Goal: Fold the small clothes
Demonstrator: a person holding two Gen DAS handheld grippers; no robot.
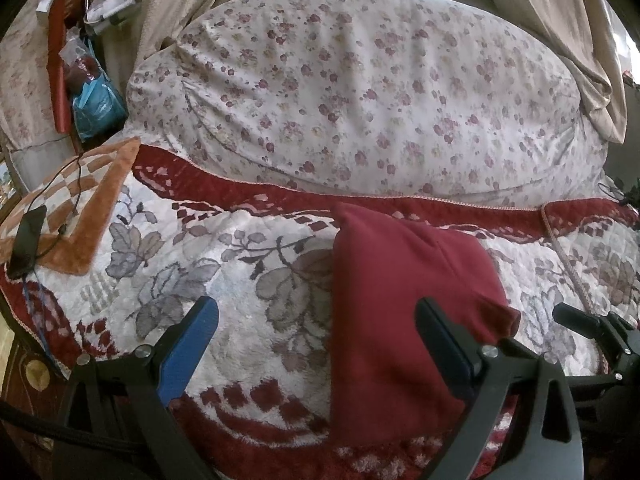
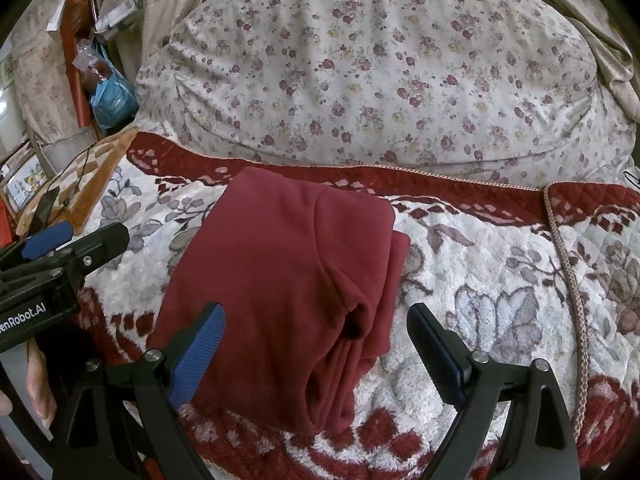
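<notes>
A dark red garment [image 2: 280,280] lies folded into a compact stack on the plush floral blanket [image 2: 500,300]. In the left wrist view the garment [image 1: 392,312] sits at centre right. My left gripper [image 1: 316,328] is open and empty, its right finger over the garment's near right part, its left finger over the blanket. My right gripper [image 2: 316,332] is open and empty, hovering over the garment's near right edge, where the folded layers show. The left gripper also shows in the right wrist view [image 2: 60,244] at the far left. The right gripper's fingertips [image 1: 576,320] show at the right edge of the left wrist view.
A large floral pillow [image 1: 360,100] lies behind the blanket. An orange checked towel [image 1: 72,208] with a black device and cable lies at the left. Curtains [image 1: 560,40] hang at the back. Clutter and a blue bag [image 1: 96,104] are at the far left.
</notes>
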